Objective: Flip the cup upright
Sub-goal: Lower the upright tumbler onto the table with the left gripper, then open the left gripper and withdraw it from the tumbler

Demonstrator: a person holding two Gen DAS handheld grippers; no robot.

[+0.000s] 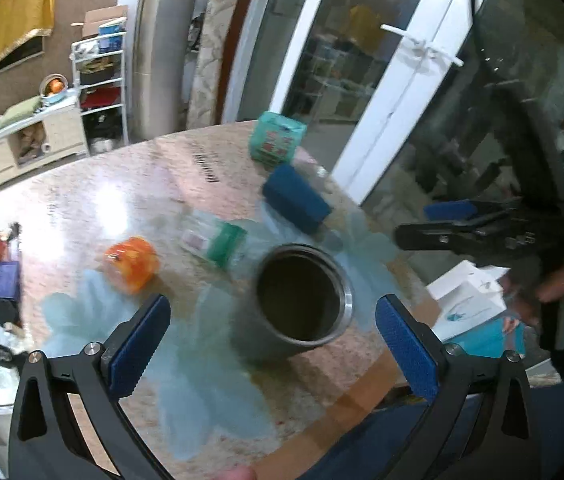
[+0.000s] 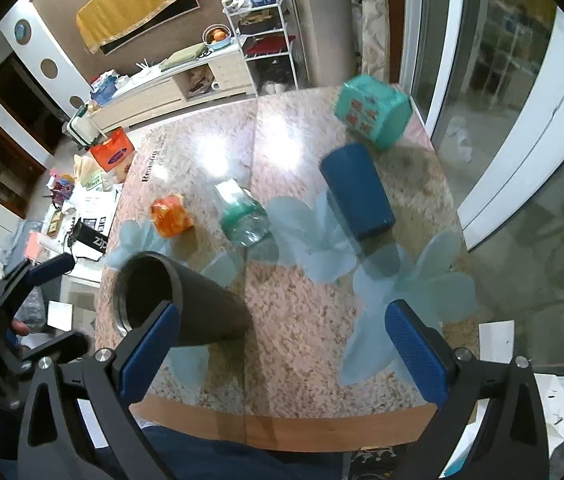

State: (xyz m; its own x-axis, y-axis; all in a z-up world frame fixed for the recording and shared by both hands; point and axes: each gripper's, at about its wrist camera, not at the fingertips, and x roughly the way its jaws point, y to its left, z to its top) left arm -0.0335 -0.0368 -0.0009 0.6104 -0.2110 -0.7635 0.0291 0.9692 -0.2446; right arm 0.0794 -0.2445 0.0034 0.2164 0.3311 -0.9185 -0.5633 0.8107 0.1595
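Observation:
A dark grey metal cup stands on the table with its open mouth up; in the right wrist view the cup is at the near left. My left gripper is open and empty, just short of the cup, its blue pads on either side of it without touching. My right gripper is open and empty over the near table edge, right of the cup. It also shows in the left wrist view at the right, held by a hand.
On the speckled table lie a blue cup upside down, a teal box, a clear bottle with a green label on its side and an orange jar. Glass doors are to the right, a cluttered floor to the left.

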